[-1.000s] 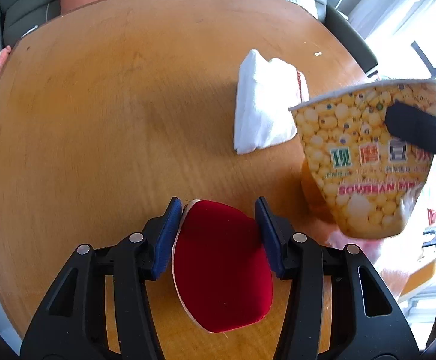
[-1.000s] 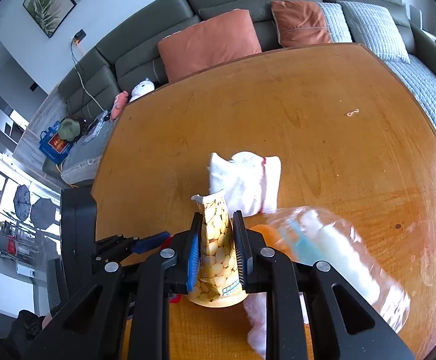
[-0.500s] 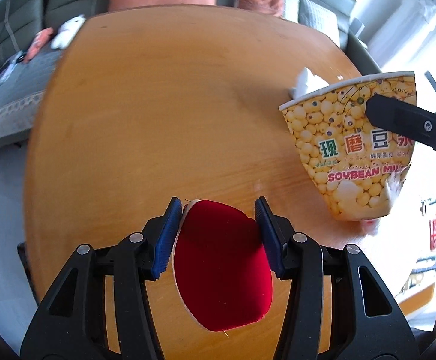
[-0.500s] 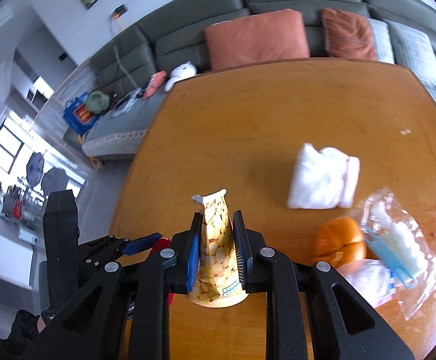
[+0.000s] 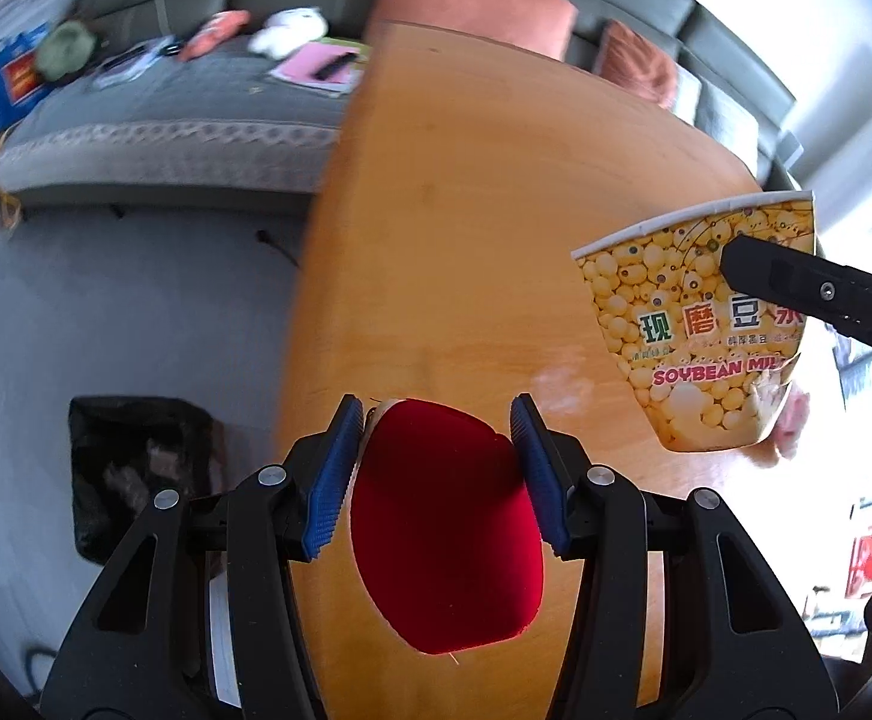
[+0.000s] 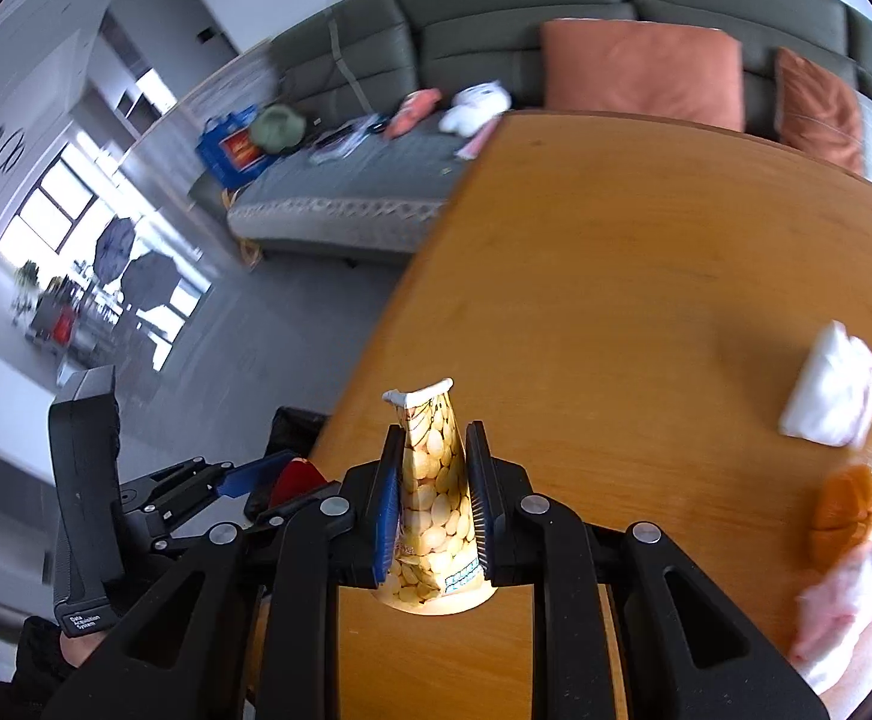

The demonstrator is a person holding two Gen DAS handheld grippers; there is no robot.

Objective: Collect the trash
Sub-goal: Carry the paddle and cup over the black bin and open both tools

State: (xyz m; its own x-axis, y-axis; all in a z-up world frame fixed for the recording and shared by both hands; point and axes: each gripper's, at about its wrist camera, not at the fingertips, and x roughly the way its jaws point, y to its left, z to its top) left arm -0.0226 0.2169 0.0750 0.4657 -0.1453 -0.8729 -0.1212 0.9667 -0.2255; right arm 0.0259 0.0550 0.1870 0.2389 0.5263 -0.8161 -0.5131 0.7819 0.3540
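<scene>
My left gripper (image 5: 436, 414) is shut on a red cup (image 5: 445, 528), held above the left edge of the round wooden table (image 5: 466, 210). My right gripper (image 6: 430, 438) is shut on a squashed yellow soybean milk cup (image 6: 430, 504); the same cup (image 5: 700, 330) shows at the right of the left wrist view. A black trash bin (image 5: 136, 468) stands on the floor below the table's left edge. In the right wrist view a white tissue wad (image 6: 832, 387), an orange peel (image 6: 844, 513) and a plastic bag with pink wrapping (image 6: 856, 600) lie on the table at right.
A grey sofa (image 6: 496, 30) with orange cushions (image 6: 640, 72) curves behind the table, with toys and bags on its seat. Grey floor (image 5: 106, 312) lies left of the table.
Both grippers have swung left with their cups. The view has shifted from the table's middle to its left edge, and the floor and trash bin have come into view.
</scene>
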